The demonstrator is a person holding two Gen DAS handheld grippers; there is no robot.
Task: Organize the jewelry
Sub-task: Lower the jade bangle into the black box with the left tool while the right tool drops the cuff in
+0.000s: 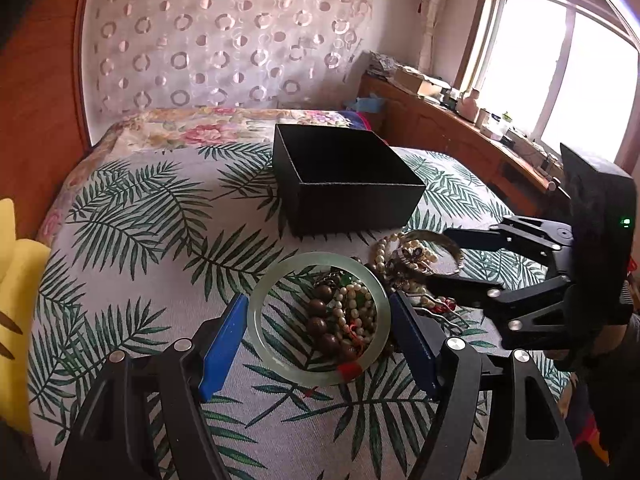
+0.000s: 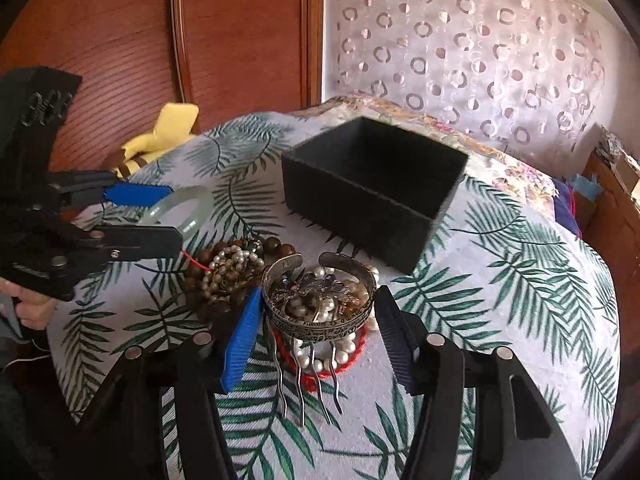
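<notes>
Surface: bed covered with a palm-leaf print cloth (image 1: 132, 240), carrying all items.
Box: open black square cardboard box (image 1: 344, 176), upright on the bed beyond the jewelry heap.
Bangle: pale green round jade bangle (image 1: 320, 314) with a red thread wrap, lying flat at the near-left edge of the heap; brown wooden beads (image 1: 320, 320) and a pearl strand (image 1: 356, 308) showed inside its ring.
Left tongs (image 1: 320, 344): apart, blue pads on either side of the bangle; contact could not be told.
Cuff: engraved silver-toned metal cuff bracelet (image 2: 320, 316), resting on the heap's right side, holding a flower-shaped brooch (image 2: 316, 286) and pearls.
Right tongs (image 2: 316, 340): apart, straddling the cuff, not clamped.
Comb: metal wavy-pronged hair comb (image 2: 308, 384), prongs pointing toward the right wrist camera.
Background: yellow plush toy (image 2: 164, 132) at the bed's edge.
</notes>
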